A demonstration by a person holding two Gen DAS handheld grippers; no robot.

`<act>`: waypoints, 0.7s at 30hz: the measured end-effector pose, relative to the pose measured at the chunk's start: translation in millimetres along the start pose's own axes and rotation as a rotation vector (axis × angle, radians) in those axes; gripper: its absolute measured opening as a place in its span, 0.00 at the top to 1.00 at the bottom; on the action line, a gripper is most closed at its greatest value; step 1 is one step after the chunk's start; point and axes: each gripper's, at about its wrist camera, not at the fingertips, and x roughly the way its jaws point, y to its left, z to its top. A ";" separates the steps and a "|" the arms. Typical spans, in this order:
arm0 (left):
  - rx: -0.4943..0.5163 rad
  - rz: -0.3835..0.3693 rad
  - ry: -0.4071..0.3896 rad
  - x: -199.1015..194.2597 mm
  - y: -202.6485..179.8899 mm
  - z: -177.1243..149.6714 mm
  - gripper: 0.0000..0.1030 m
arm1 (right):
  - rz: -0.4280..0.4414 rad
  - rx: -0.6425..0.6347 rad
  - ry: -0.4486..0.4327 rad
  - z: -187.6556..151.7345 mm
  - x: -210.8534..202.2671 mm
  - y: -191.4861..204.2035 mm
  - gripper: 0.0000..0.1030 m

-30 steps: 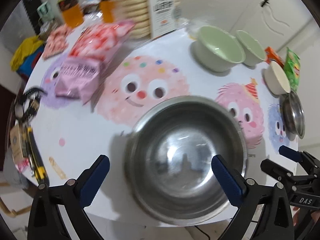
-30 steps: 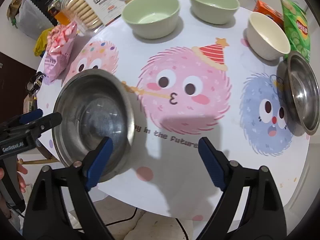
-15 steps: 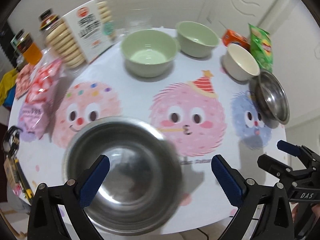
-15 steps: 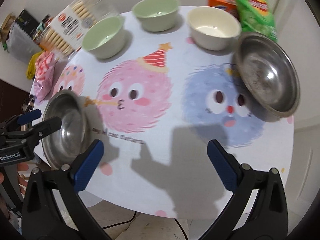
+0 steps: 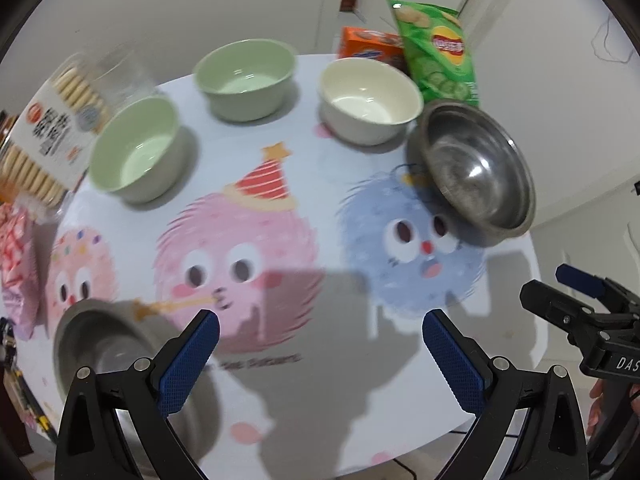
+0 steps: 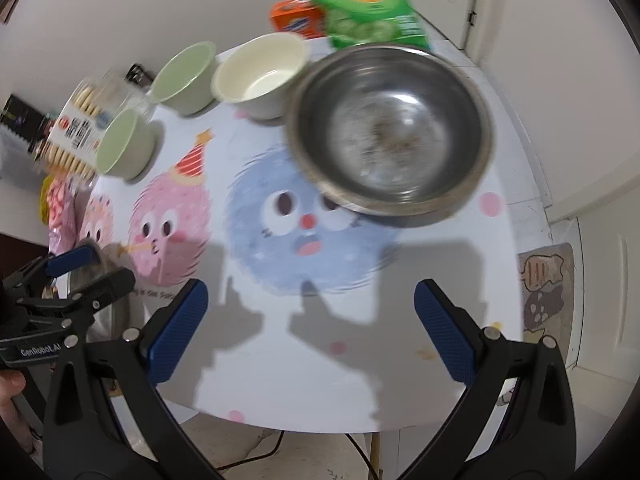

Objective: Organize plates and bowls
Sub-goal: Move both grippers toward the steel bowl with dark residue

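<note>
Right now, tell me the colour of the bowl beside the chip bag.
Cream white bowl, seen best from the left wrist view.

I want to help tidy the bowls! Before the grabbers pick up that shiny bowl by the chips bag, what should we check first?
1. Right gripper fingers spread wide with nothing between them: ok.
2. Left gripper fingers also apart and empty: ok.
3. Steel bowl by the chips bag is upright and looks empty: ok, though the picture is blurry.
4. Right gripper already around that bowl's rim: not ok, the bowl sits farther out on the table.
5. Bowl clear of its neighbours: cannot tell; the cream bowl sits very close to it.
6. Second steel bowl safely on the table near the edge: cannot tell, the left gripper partly hides it.
</note>
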 end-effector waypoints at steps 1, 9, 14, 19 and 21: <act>-0.002 -0.005 -0.002 1.8 -6.9 4.4 0.00 | -0.004 0.006 -0.004 2.1 -1.6 -6.0 0.00; -0.028 -0.049 0.006 22.6 -50.9 39.4 0.00 | -0.033 0.056 -0.034 24.6 -8.3 -59.4 0.00; -0.044 -0.048 0.016 41.9 -73.4 53.6 0.00 | -0.054 0.081 -0.032 37.9 -1.2 -84.8 0.00; -0.074 -0.041 0.050 65.2 -87.3 62.1 0.00 | -0.051 0.112 -0.011 50.2 13.1 -105.3 0.00; -0.087 -0.040 0.057 72.8 -89.5 65.5 0.00 | -0.046 0.127 0.003 54.5 20.2 -112.0 0.00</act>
